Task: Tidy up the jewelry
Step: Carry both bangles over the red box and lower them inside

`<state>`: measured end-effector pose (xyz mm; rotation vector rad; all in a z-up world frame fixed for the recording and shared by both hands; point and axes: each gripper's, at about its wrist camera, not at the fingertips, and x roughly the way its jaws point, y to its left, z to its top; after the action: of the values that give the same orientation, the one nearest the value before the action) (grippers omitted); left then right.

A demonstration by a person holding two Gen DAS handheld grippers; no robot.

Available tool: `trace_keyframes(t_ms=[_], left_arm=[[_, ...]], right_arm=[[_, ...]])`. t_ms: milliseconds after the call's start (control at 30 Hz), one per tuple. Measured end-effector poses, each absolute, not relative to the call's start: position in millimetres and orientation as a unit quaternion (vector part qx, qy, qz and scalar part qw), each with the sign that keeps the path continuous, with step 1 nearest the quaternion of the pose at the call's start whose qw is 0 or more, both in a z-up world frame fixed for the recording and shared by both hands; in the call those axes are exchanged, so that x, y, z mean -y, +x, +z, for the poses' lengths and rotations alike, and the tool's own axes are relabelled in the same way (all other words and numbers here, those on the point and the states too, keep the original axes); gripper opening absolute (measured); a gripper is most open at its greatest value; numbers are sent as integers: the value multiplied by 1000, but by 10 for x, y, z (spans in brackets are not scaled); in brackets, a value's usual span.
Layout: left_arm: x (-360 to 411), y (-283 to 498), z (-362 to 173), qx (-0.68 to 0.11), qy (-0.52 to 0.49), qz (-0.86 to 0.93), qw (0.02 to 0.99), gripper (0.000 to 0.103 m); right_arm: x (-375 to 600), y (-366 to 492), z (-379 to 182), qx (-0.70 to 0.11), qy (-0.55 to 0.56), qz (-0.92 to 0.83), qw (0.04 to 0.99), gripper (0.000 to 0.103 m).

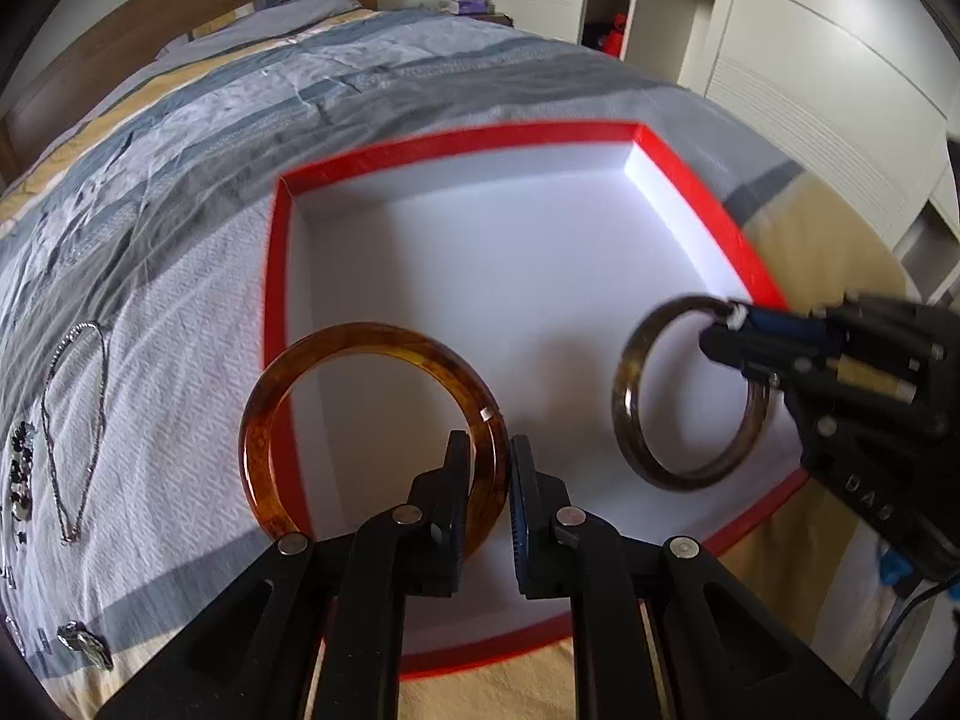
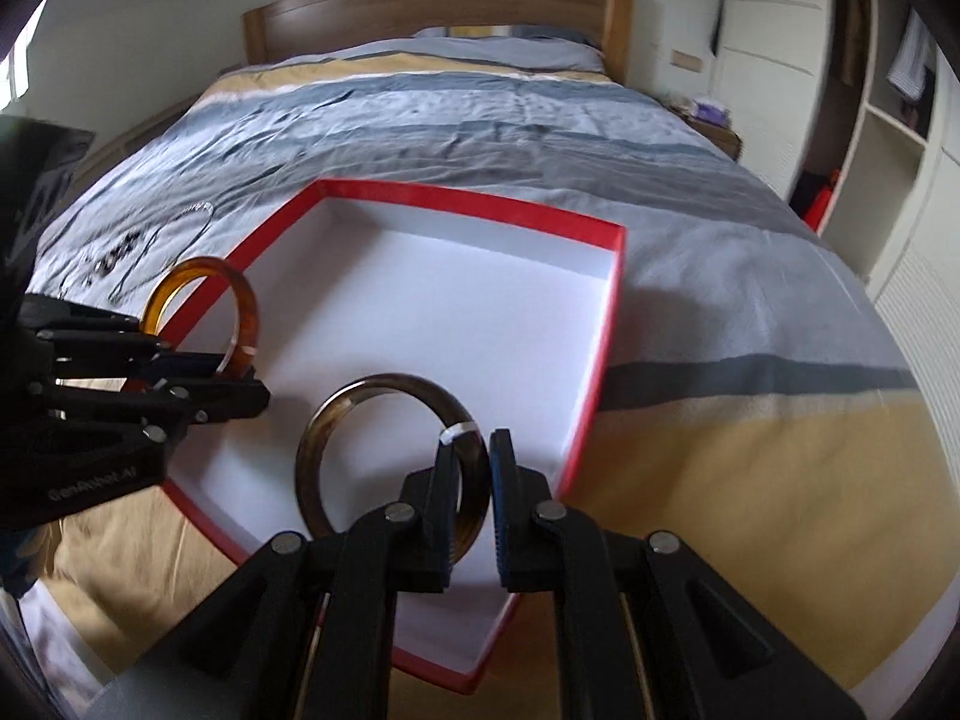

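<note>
Amber translucent resin bangle (image 1: 366, 420) is clamped upright between the left gripper (image 1: 489, 468) fingers, above the near left rim of the shallow red-walled, white-lined cardboard box (image 1: 690, 186) on the bed. Dark brown glassy bangle (image 2: 390, 456) is pinched by the right gripper (image 2: 474, 468), over the box's near right interior. Silver chain necklace (image 1: 75, 420) lies on the striped bedspread (image 1: 210, 120), left of the box.

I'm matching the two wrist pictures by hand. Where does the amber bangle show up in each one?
Left wrist: amber bangle lower centre-left, held in the left gripper, crossing the red box edge.
Right wrist: amber bangle at left, above the left gripper.
Shared landmark: the red box with its white inside.
</note>
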<state>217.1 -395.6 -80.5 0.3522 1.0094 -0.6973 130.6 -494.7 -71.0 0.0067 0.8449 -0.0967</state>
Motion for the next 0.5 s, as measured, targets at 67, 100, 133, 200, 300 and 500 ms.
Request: trace_keyframes(t_ms=[67,100,133,200,300,500], left_arm=[[3923,2087,-866,-475,157,-326,802,14],[3902,2090,-887,-476,153,-326,802,14],[3874,2085,-900,-481,143,-325,801,15],[3813,2070,-918,-493,125,-323,798,16],[3785,2017,-933,-500,118,-314,798,16],[3669,1891,-943,-527,84,-289,795,19]], right_arm=[[4938,1309,-749,-421,-3,-39,906,10],[4932,1311,-770,-426,-8,-36,904,10],[4919,1289,-789,-431,-14,-30,902,10],[4901,1257,-799,-435,-20,-23,900,10],[4909,1231,-801,-443,-18,-15,896,10],[4860,1216,-780,-452,-21,-8,892,10]])
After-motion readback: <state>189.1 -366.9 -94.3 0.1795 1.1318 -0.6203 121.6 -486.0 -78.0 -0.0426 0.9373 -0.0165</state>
